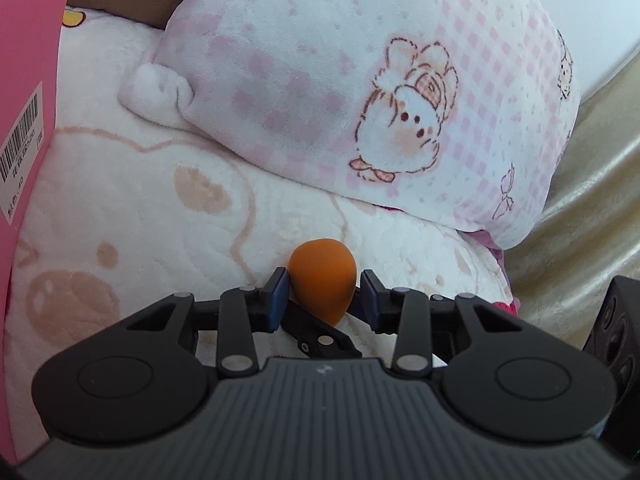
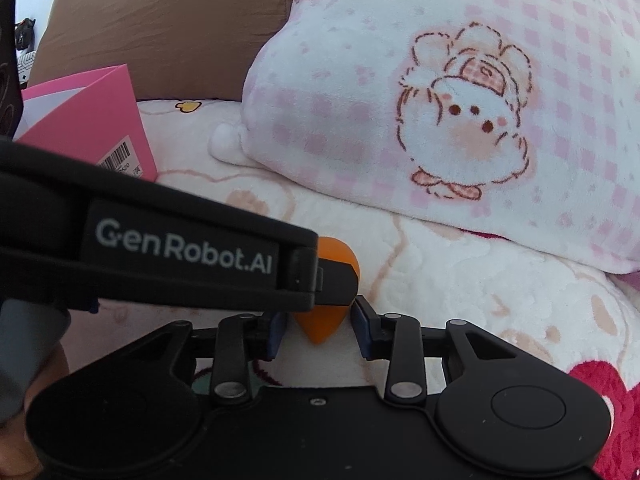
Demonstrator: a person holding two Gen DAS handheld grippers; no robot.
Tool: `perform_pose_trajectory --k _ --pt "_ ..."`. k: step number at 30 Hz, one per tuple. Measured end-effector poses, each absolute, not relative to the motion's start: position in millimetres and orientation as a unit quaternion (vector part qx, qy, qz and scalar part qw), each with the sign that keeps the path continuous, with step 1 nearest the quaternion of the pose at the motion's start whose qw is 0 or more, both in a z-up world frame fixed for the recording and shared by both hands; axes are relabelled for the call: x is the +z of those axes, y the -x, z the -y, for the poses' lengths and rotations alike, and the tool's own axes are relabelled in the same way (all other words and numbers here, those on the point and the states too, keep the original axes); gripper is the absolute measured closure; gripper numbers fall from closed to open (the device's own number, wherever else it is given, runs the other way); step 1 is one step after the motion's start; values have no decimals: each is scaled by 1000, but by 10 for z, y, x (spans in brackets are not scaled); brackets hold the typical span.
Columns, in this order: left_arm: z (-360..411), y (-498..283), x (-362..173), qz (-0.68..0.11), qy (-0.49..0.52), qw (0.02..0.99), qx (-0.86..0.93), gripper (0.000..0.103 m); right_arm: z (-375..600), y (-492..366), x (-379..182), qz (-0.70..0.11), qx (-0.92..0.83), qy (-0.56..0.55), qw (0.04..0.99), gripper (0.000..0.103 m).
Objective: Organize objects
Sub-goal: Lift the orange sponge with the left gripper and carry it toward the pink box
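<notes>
An orange egg-shaped sponge (image 1: 322, 280) sits between the blue pads of my left gripper (image 1: 325, 295), above a white printed blanket (image 1: 160, 216). The left pad touches it; the right pad stands just off its side. In the right wrist view the left gripper's finger (image 2: 334, 282) crosses in front and clamps the sponge (image 2: 320, 326). The sponge's pointed lower end hangs between the pads of my right gripper (image 2: 319, 330), whose jaws stand open on either side without touching it.
A pink checked pillow with a bunny print (image 1: 380, 92) lies on the blanket behind the sponge. A pink box with a barcode label (image 1: 28, 120) stands at the left. A brown cushion (image 2: 160, 28) is at the back, and a gold cloth (image 1: 592, 200) at the right.
</notes>
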State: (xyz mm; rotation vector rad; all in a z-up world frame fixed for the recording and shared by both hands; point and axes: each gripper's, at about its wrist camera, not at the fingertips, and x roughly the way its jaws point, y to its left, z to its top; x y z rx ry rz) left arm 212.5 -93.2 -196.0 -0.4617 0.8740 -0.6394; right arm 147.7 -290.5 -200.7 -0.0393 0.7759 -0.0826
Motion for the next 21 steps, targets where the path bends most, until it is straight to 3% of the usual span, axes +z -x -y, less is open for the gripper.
perform_pose_trajectory --k 6,21 --pt "957 -2092 -1855 -420 208 823 -320 68 2975 -1413 -1952 -375 -42 21 926 68" --pt "985 -1823 -1393 -444 185 814 -325 67 3017 -1164 -1450 -390 -40 -21 920 66"
